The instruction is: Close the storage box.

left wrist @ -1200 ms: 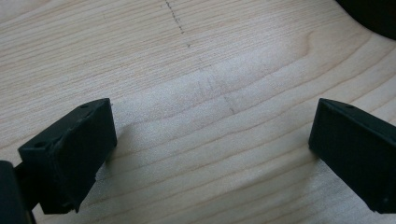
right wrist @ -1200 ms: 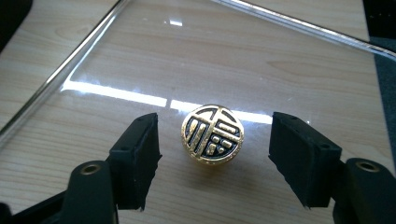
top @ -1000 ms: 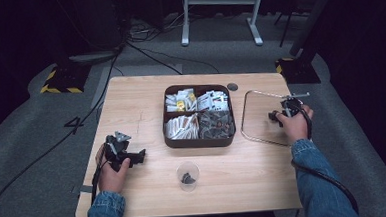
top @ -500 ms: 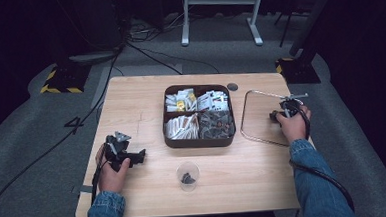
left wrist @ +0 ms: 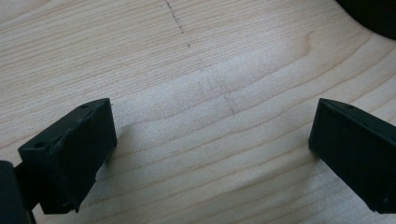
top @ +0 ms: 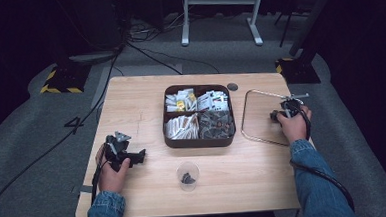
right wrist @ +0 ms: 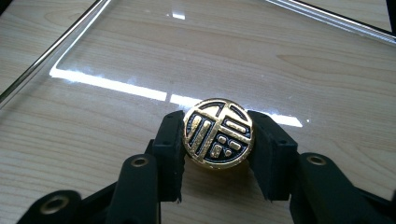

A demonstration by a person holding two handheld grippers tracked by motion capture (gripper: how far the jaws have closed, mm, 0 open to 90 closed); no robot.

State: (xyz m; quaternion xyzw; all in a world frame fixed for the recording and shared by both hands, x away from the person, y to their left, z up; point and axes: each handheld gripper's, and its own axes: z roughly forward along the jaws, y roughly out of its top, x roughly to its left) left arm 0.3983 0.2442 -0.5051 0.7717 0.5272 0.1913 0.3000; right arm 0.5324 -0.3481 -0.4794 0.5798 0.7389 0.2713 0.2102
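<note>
Two grippers work at a pale wooden table (top: pixel 130 101), one in each hand. At the left, the left gripper (top: pixel 142 156) rests low near the table's near-left edge; in the left gripper view (left wrist: pixel 212 154) its black jaws stand spread wide over bare wood, with nothing between them. Next comes a small clear plastic cup (top: pixel 188 175) with a dark scrap in its bottom, then a dark square tray with rounded corners (top: pixel 200 141) — four compartments full of paper packets. At the right, a clear glass tray with a metal rim (top: pixel 249 113) lies flat. Over it the right gripper (right wrist: pixel 217 154) — its jaws have just been closing — pinches a round black-and-gold embossed medallion (right wrist: pixel 218 133) by its edges, upright between the pads, just above the glass
</note>
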